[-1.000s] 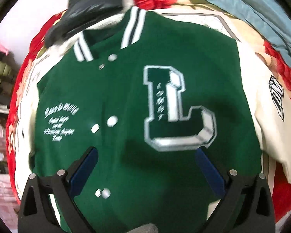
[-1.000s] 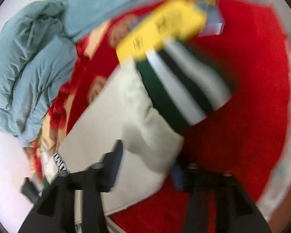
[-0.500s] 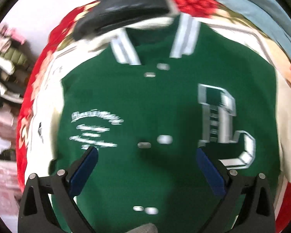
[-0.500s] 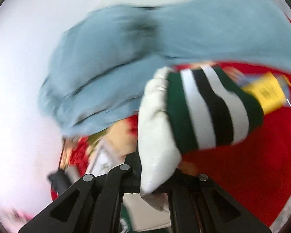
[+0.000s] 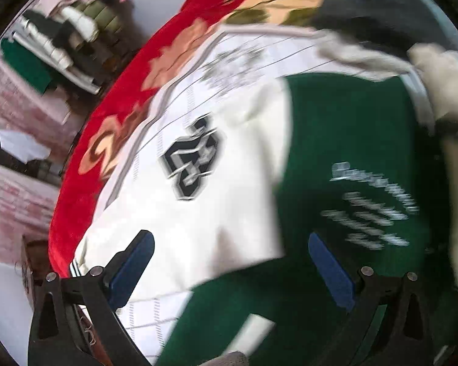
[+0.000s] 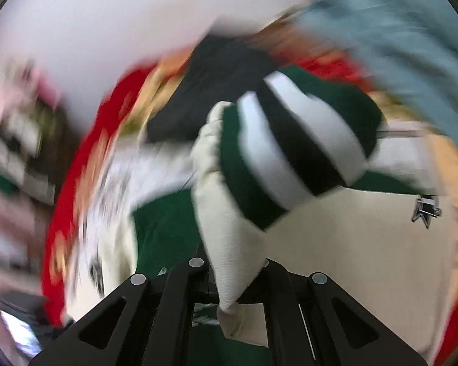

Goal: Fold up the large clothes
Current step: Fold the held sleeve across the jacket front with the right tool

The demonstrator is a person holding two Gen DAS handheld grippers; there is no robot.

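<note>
On a red blanket lies a green jacket, its cream sleeve pinched between the closed fingers of the right gripper, while the left gripper hovers wide open above it.

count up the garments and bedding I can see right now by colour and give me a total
Green and cream: 1, the varsity jacket, its cream sleeve shut in the right gripper
Black: 1, black garment
Pale blue: 1, quilt
Red floral: 1, blanket
Total: 4
</note>
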